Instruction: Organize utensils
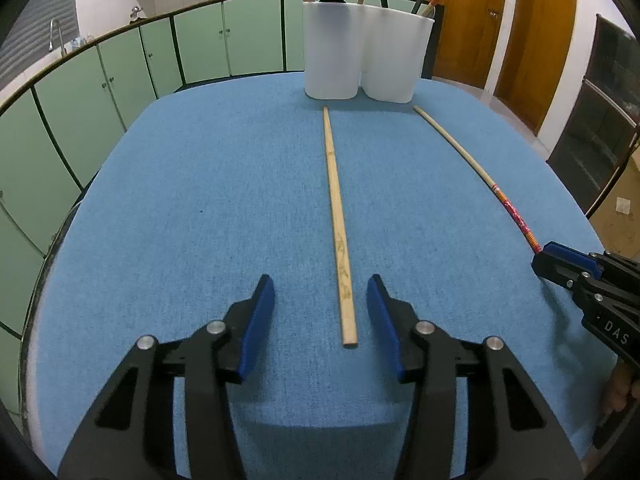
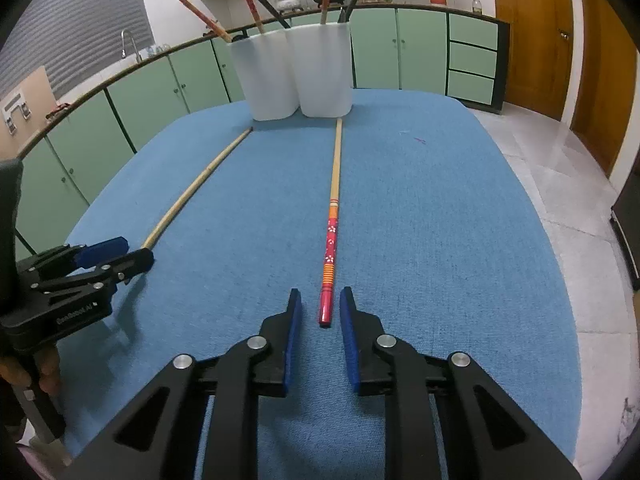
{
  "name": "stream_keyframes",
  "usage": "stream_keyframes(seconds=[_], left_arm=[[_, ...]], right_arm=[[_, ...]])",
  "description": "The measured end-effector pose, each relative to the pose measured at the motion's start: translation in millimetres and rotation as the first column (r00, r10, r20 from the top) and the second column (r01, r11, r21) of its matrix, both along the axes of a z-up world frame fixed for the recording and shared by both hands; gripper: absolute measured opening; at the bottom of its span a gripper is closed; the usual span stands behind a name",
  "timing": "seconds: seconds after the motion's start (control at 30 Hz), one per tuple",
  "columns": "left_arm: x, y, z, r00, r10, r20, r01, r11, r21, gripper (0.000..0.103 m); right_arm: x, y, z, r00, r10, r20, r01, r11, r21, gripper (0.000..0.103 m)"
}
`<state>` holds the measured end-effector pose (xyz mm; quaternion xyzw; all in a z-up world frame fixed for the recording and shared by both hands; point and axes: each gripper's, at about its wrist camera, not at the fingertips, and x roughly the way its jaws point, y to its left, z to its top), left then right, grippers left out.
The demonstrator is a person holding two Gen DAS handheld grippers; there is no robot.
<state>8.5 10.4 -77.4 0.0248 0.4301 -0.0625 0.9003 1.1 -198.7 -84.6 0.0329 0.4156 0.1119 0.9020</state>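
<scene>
A plain bamboo chopstick (image 1: 338,232) lies on the blue tablecloth (image 1: 200,200), pointing away toward two white holders (image 1: 332,52). Its near end sits between the jaws of my left gripper (image 1: 320,284), which is open and not touching it. A red flower-patterned chopstick (image 2: 331,232) lies parallel to it. Its red end rests between the narrow jaws of my right gripper (image 2: 321,294), with a thin gap on each side, so that gripper is open. Each gripper also shows in the other view: the right gripper (image 1: 546,258) at the red chopstick (image 1: 480,172), the left gripper (image 2: 132,254) at the bamboo chopstick (image 2: 196,188).
The two white holders (image 2: 296,76) stand side by side at the table's far edge with several chopsticks upright in them. Green kitchen cabinets (image 1: 120,80) run behind the table and wooden doors (image 1: 520,32) stand to the right. A hand (image 2: 44,372) grips the left tool's handle.
</scene>
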Motion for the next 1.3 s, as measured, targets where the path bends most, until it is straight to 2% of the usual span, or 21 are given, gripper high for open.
stream_keyframes(seconds=[0.1,0.2,0.33,0.37,0.63,0.97,1.3], left_arm=[[0.0,-1.5,0.2,1.000,-0.007,0.000,0.007,1.000,0.004,0.040],[-0.7,-2.6,-0.1,1.000,-0.013,0.003,0.013,1.000,0.010,0.031],[-1.5,-6.6,0.2,1.000,-0.023,0.007,0.023,0.999,0.028,0.009],[-1.8,-7.8,0.2,1.000,-0.026,0.007,0.026,0.999,0.034,0.007],[-2.7,-5.1,7.6,1.000,-0.019,-0.006,0.020,1.000,0.017,0.006],[-5.0,2.3,67.4,0.996,-0.016,0.083,0.017,1.000,-0.010,0.006],[2.7,-1.4,123.8,0.978,-0.021,0.207,0.034,0.998,-0.060,0.006]], right_arm=[[-0.5,1.9,-0.1,1.000,-0.001,0.000,0.001,1.000,-0.017,0.017],[-0.1,3.1,-0.4,1.000,0.001,-0.001,-0.001,1.000,-0.024,0.009],[-1.1,2.8,-0.4,1.000,0.002,0.000,-0.002,1.000,-0.025,0.007],[-1.5,2.2,-0.3,1.000,0.002,0.001,-0.002,1.000,-0.024,0.007],[-7.6,-4.2,8.6,0.999,-0.003,0.041,0.003,1.000,-0.002,0.006],[-9.4,-11.8,56.8,0.989,0.001,0.146,-0.002,1.000,0.007,0.006],[-2.0,-26.4,116.3,0.966,-0.009,0.259,-0.016,0.995,0.094,0.006]])
